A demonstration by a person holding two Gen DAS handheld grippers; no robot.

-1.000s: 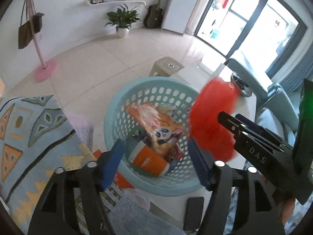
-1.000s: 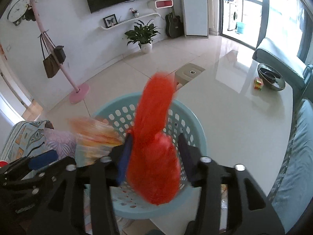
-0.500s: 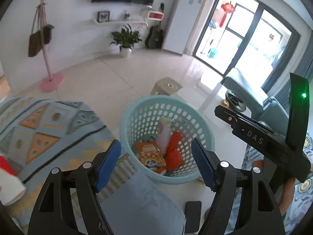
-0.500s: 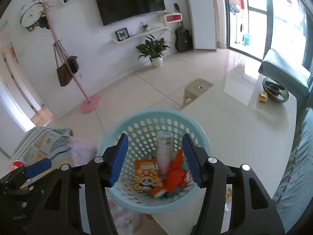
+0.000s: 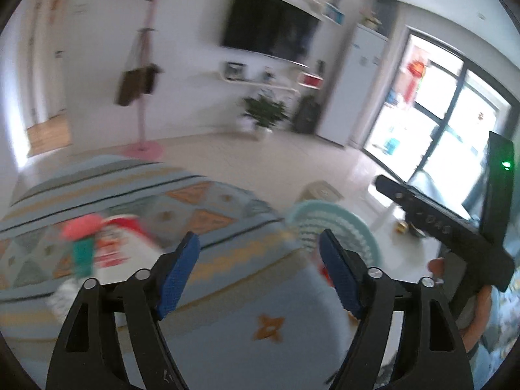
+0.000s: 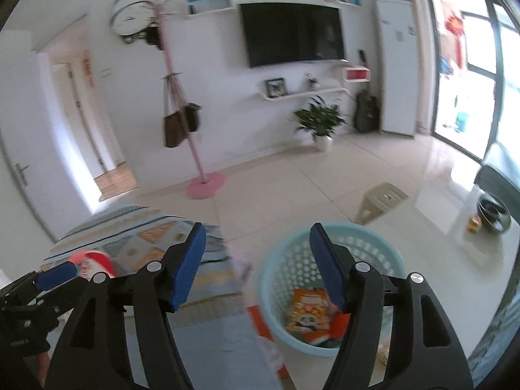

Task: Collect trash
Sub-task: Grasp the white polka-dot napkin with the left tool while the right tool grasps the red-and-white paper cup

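Both the left gripper [image 5: 258,256] and right gripper [image 6: 256,248] have jaws apart, empty; a hasty, blurred reach could knock the red-and-white wrapper [image 5: 110,247] off the patterned bedspread [image 5: 201,208].

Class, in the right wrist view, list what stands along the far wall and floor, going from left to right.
Doorway → pink coat stand → television → potted plant → guitar → white fridge → glass door.

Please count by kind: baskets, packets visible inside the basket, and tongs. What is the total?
Basket: 1
Packets visible in it: 2 (orange panda packet, red wrapper)
Tongs: 2 (left tongs, right tongs, both open)
Total: 5
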